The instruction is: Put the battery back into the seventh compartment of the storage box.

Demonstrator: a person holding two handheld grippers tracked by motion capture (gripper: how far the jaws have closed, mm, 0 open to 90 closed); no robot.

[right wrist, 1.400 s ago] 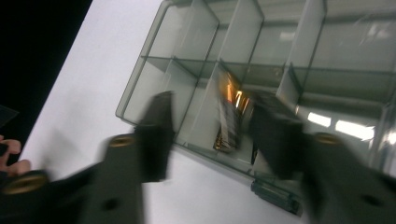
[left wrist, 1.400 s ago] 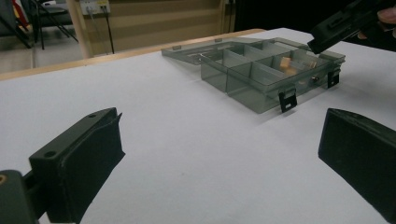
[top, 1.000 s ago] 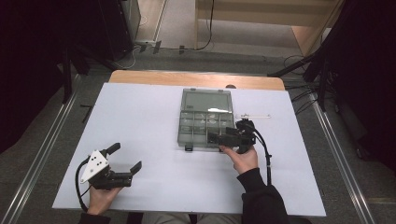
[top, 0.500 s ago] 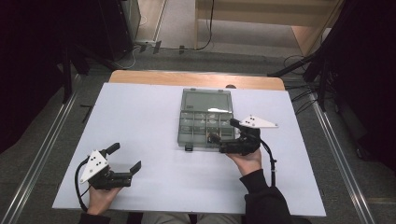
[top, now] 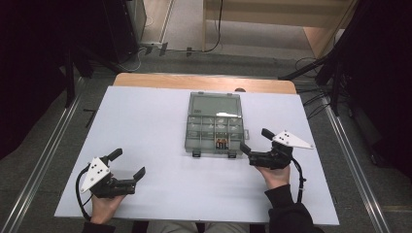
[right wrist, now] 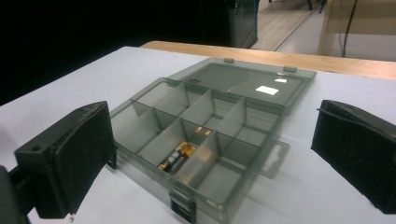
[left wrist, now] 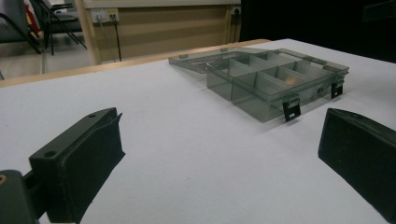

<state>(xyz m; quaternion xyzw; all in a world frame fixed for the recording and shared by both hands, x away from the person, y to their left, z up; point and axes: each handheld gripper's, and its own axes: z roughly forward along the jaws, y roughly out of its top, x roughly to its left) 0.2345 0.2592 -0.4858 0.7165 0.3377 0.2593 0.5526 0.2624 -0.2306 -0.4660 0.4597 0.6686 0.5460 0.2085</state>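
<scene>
Since the earlier frames the right gripper (top: 253,141) has drawn back from the near right corner of the box and turned so its grey plate faces up; the left gripper (top: 130,165) has kept its place at the near left.

Largest is the worktop (top: 145,116), a flat, matte white sheet with a bare wooden strip along its far edge. At its middle lies the organiser box (top: 214,133), smoky translucent plastic, rectangular, its lid (top: 214,104) folded flat open on the far side. Thin walls split the tray into small compartments, and two black latches hang off the near wall. In a near middle compartment lie batteries (right wrist: 176,156), dark cylinders with copper-coloured ends.

Nothing stands between either gripper and the box. The right gripper sits just beside the box's near right corner, fingers (right wrist: 70,158) spread wide and holding nothing. The left gripper rests well apart from the box, its black, blocky padded fingers (left wrist: 79,158) likewise wide and empty.
</scene>
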